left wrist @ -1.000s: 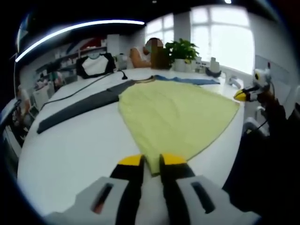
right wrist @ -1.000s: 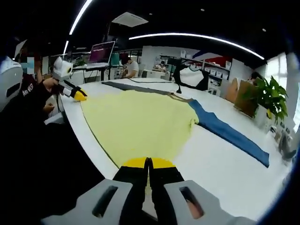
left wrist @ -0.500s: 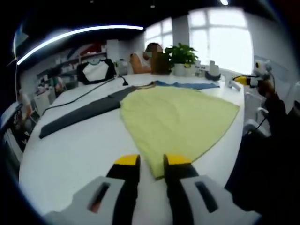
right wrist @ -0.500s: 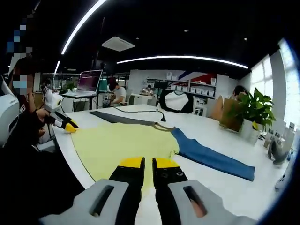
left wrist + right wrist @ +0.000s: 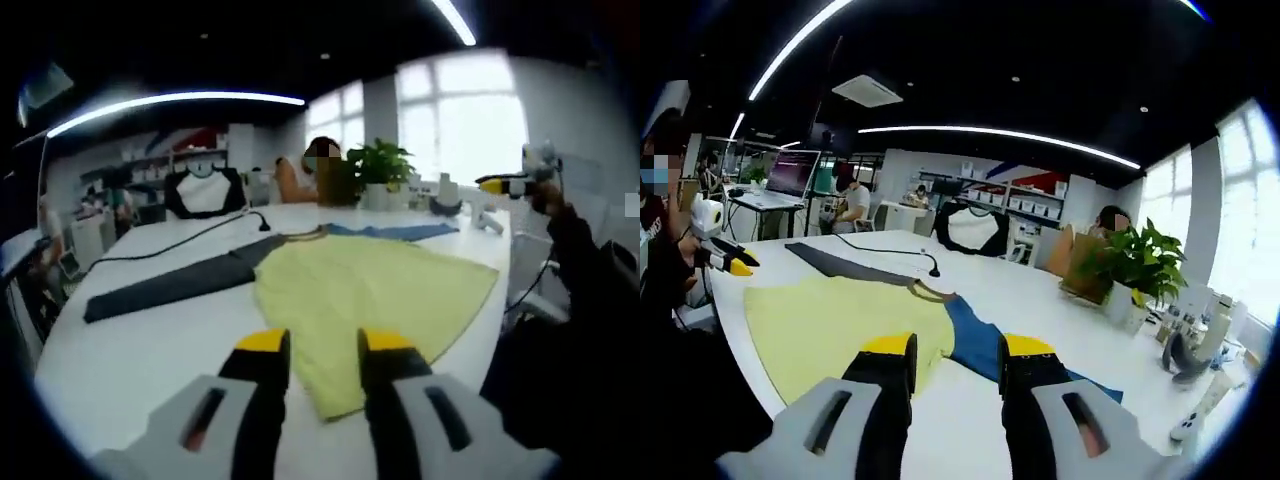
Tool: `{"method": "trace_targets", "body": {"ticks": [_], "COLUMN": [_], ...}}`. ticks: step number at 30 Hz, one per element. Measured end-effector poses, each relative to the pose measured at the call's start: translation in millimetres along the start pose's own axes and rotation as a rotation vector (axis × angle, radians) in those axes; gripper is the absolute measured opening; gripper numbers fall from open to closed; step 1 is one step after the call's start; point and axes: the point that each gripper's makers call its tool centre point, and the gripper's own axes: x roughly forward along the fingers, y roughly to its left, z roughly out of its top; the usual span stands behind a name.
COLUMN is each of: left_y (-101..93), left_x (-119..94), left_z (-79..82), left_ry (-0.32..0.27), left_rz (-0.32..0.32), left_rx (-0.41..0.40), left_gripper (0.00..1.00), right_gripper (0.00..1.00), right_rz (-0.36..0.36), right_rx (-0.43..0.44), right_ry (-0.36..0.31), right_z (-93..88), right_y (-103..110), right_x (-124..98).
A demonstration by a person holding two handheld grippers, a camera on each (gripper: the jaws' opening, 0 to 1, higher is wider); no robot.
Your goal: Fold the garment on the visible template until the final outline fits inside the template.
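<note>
A yellow garment (image 5: 375, 285) lies spread flat on the white table (image 5: 150, 350), neck end far from me. A dark grey strip (image 5: 165, 285) and a blue strip (image 5: 392, 232) run out from that end. My left gripper (image 5: 325, 345) stands open above the near hem corner, holding nothing. In the right gripper view the garment (image 5: 825, 320) lies at the lower left, with the blue strip (image 5: 975, 340) behind my open, empty right gripper (image 5: 958, 347). The right gripper (image 5: 503, 184) shows high at the table's right edge; the left gripper (image 5: 728, 263) shows at the far left.
A potted plant (image 5: 378, 165) and small items stand at the table's far end, with a seated person beside them. A black cable (image 5: 190, 240) crosses the table. A laptop (image 5: 792, 175) and other desks lie behind. A dark sleeve (image 5: 590, 300) fills the right side.
The right gripper, shut on the hem a second ago, has opened and let go. The left jaws have spread wider. Both grippers have risen away from the garment.
</note>
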Motion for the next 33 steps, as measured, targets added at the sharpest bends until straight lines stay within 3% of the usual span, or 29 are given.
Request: {"method": "trace_targets", "body": {"ticks": [3,7,14,18,24,28,33], "left_y": [0.1,-0.2,-3.1,-6.2,-1.4,1.0,5.1], "left_x": [-4,-8,-11,-12,-17,-18,-17], "left_z": [8.3,16.7,22.4,26.9,34.9,36.6,38.1], "left_ry": [-0.026,-0.051,-0.074,-0.093,-0.117,-0.121,-0.117], "left_rz": [0.004,0.002,-0.001,-0.007,0.024,0.033,0.058], "left_rx": [0.023,0.021,0.023,0.03,0.031,0.03,0.04], "left_gripper": [0.29,0.33,0.39,0.41,0.58,0.65,0.79], "right_gripper": [0.33,0.43,0.44,0.52,0.59,0.77,0.86], "right_rz": [-0.049,-0.088,-0.098,-0.132,-0.151,-0.164,-0.178], "right_rx": [-0.054,-0.075,-0.027,-0.036,-0.008,0.011,0.039], "right_ry": [0.078,0.061,0.063,0.07,0.114,0.122,0.154], "right_z": [-7.9,1.0,13.9,14.9,5.9,-2.4,-17.7], "right_y": [-18,-41,-68,-82,-105,-121,-141], "right_x": [1,3,1,-2,4,10,16]}}
